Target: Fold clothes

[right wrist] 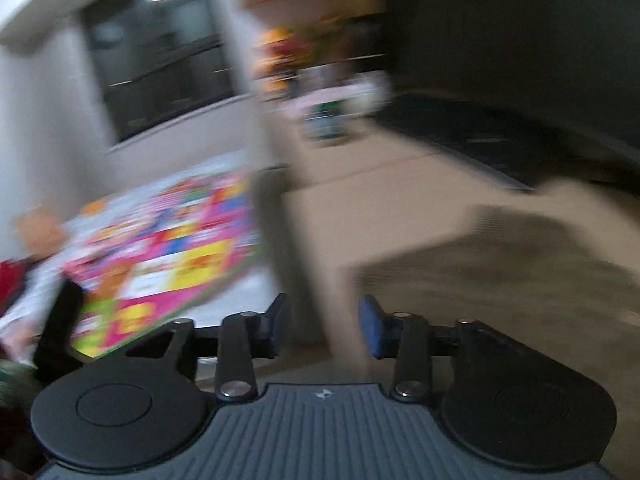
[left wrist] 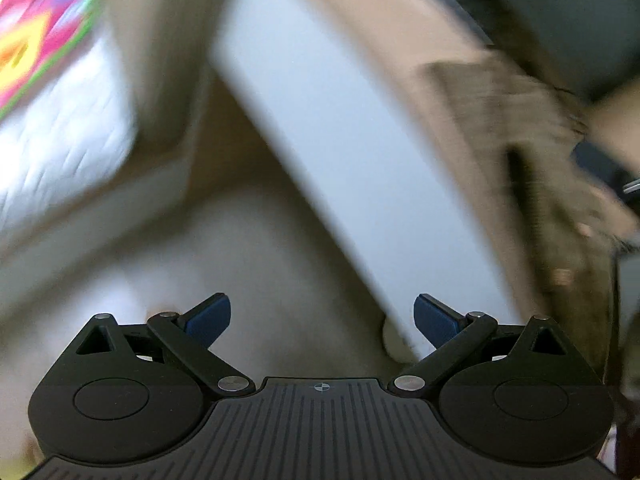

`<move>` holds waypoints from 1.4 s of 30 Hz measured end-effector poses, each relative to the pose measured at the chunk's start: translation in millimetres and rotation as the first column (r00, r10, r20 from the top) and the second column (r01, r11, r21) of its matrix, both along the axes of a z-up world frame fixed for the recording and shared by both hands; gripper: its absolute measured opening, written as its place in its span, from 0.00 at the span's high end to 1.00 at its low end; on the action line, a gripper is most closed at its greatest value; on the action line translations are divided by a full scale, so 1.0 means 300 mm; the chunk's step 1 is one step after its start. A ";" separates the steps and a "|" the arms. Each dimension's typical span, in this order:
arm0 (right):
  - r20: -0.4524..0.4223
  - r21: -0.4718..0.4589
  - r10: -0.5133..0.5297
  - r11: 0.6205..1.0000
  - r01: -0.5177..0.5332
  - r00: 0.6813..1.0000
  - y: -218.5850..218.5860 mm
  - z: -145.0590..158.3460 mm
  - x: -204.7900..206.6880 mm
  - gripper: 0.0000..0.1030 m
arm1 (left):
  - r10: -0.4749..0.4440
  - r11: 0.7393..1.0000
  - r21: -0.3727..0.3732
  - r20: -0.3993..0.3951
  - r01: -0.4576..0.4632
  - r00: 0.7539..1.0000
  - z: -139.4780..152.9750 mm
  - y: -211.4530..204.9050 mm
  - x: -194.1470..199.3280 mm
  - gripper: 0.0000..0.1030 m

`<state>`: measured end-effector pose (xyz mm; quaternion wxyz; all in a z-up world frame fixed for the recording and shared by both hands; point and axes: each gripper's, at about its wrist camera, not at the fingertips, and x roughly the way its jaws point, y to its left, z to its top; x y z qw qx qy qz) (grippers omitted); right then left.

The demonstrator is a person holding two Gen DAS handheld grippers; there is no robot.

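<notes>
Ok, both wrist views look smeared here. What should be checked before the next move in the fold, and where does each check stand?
1. Left gripper open and holding nothing: ok.
2. Right gripper open, nothing between its fingers: ok.
3. Garment located: cannot tell; a brownish fabric-like shape shows at right in the left wrist view, too blurred to identify.
4. Images sharp enough to aim a grasp: not ok, both are motion-blurred.
5. Colourful mat out of the working area: cannot tell.
</notes>
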<state>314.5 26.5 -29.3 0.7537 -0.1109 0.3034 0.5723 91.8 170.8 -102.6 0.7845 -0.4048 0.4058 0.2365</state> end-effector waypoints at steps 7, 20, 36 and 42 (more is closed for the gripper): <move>0.028 -0.064 -0.398 0.915 0.399 0.917 -0.363 -0.050 0.204 0.45 | -0.299 0.884 0.406 0.110 0.231 0.948 0.242 -0.052 0.328 0.28; 0.130 -0.144 -0.454 0.871 0.470 0.881 -0.353 -0.156 0.363 0.40 | -0.530 0.848 0.131 0.218 0.514 0.819 0.167 -0.073 0.651 0.34; 0.063 -0.159 -0.515 0.841 0.518 0.855 -0.366 -0.122 0.070 0.26 | -0.716 0.694 0.252 0.132 0.675 0.686 0.212 -0.070 1.069 0.21; 0.176 -0.146 -0.572 0.790 0.596 0.801 -0.446 -0.062 0.142 0.00 | -0.686 0.722 0.239 0.129 0.649 0.716 0.224 -0.137 0.900 0.19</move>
